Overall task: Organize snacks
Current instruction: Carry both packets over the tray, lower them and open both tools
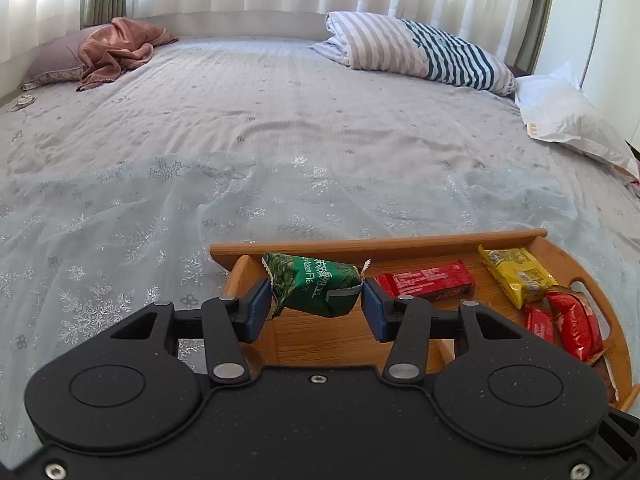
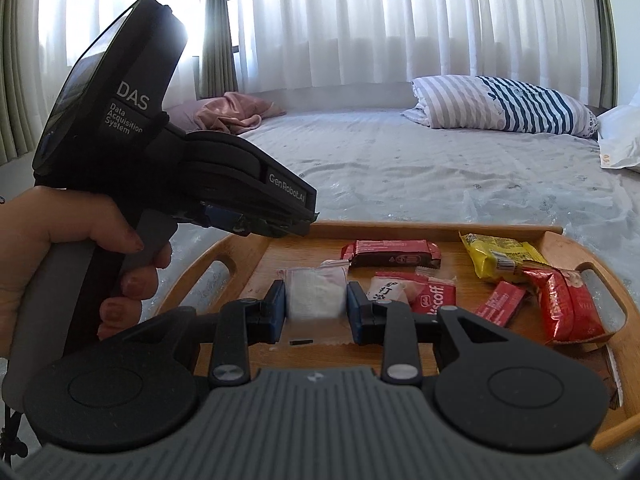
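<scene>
1. Left gripper [image 1: 318, 304]: pads pinching a green snack packet [image 1: 316, 286] by its two ends, packet lifted above the left end of the wooden tray [image 1: 376, 242].
2. Right gripper [image 2: 316, 308]: pads clamped on a clear-wrapped white snack [image 2: 316, 294], over the middle of the tray.
3. Tray sits on the bed [image 1: 280, 120], on a sheer snowflake-patterned cloth [image 1: 120, 216].
4. In the tray: long red bar [image 2: 390, 252] near the far rim, yellow packet [image 2: 498, 258] to its right, shiny red packet [image 2: 566, 304] by the right handle cutout, small red packet [image 2: 500, 302] beside it, red-and-white Biscoff pack [image 2: 434, 296] just right of the right gripper.
5. Right view: a person's hand [image 2: 52, 248] wraps the left gripper's handle, at the tray's left end.
6. Striped pillow [image 1: 424, 50] at the far edge of the bed.
</scene>
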